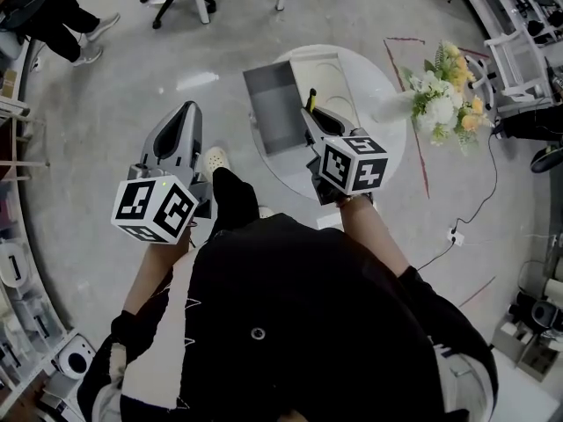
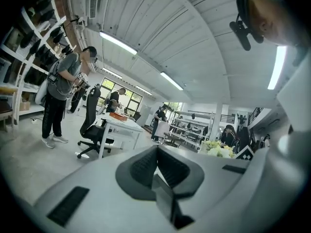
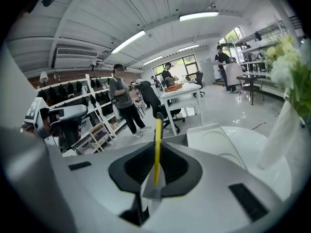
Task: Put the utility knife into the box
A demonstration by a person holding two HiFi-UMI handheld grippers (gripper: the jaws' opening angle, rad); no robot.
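My right gripper is shut on the utility knife, a thin yellow and black tool that stands up between the jaws; its tip shows over the round white table. The grey box lies open on the table just left of that gripper, with its white lid beside it. My left gripper hangs over the floor to the left of the table, shut with nothing between its jaws.
A vase of white and yellow flowers stands at the table's right edge. Office chairs, desks and shelves with people beside them surround the spot. A cable and socket lie on the floor at the right.
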